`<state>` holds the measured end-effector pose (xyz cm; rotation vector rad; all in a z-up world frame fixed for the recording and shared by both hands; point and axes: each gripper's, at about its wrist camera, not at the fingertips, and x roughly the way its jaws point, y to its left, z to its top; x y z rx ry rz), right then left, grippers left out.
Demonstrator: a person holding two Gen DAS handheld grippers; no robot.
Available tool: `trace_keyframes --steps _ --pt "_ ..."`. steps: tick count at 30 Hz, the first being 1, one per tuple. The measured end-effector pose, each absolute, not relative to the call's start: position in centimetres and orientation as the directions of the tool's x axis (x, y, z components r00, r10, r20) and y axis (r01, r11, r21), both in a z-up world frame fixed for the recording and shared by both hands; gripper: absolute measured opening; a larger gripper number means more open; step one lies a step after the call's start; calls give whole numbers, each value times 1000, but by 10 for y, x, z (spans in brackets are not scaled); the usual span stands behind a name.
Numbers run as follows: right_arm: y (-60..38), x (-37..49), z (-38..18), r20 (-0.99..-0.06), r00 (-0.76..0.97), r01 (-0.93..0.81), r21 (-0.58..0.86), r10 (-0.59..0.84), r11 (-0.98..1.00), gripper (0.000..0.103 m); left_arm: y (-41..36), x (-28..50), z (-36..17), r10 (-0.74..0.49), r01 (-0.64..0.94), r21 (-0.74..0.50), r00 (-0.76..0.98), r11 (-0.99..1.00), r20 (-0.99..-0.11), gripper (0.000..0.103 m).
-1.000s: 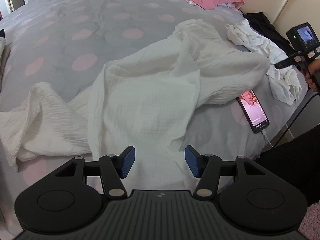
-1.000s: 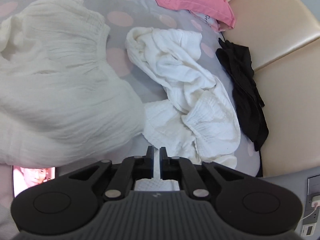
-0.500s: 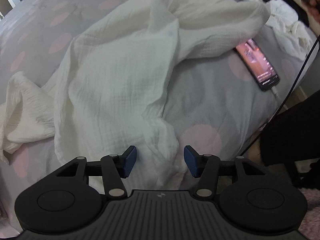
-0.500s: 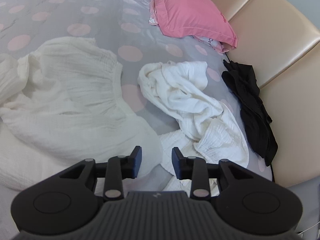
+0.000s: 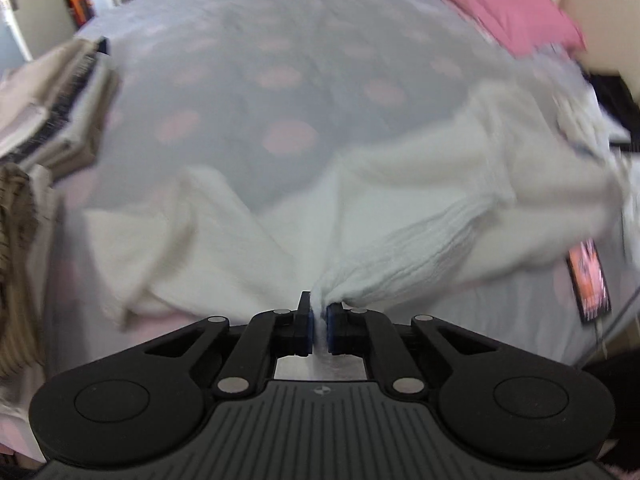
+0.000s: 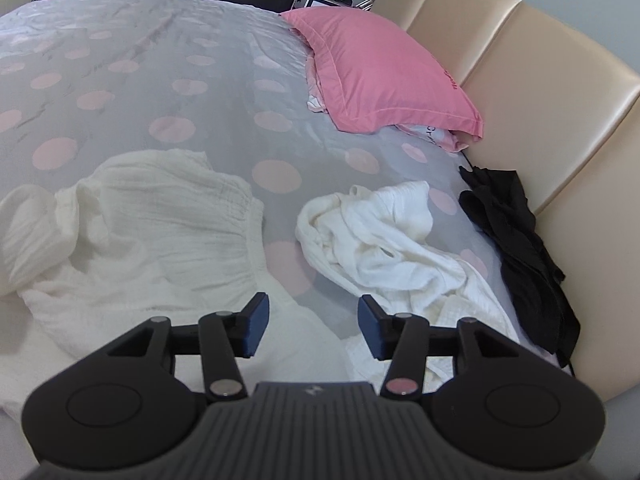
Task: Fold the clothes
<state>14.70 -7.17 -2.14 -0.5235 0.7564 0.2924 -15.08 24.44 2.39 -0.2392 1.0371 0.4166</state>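
Observation:
A large white crinkled garment (image 5: pixel 400 208) lies spread across the grey bed with pink dots (image 5: pixel 256 92). My left gripper (image 5: pixel 319 324) is shut on its near edge, and the cloth bunches and stretches away from the jaws; this view is motion-blurred. The same garment shows in the right wrist view (image 6: pixel 160 224) at the left. My right gripper (image 6: pixel 312 324) is open and empty, above the bed between that garment and a second crumpled white garment (image 6: pixel 384 236) to its right.
A pink pillow (image 6: pixel 384 76) lies by the beige headboard (image 6: pixel 552 92). A black garment (image 6: pixel 516 248) lies along the headboard. A lit phone (image 5: pixel 588 276) on a cable sits at the bed's right edge. Folded clothes (image 5: pixel 56 104) are stacked at the left.
My left gripper has shut on the white garment's near edge and lifted, pulling it taut. My right gripper has opened wider and tilted up, away from the second garment.

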Motion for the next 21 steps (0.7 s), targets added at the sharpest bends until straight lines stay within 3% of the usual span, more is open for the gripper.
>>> trace_keyframes --steps 9,21 --pt "-45 214 -24 -774 620 -416 -184 130 891 52 319 -114 89 444 -547 130 494 827 -747 4" --pt "-12 315 -89 -832 540 -353 -81 132 932 53 431 -50 66 613 -658 286 339 697 -714 4"
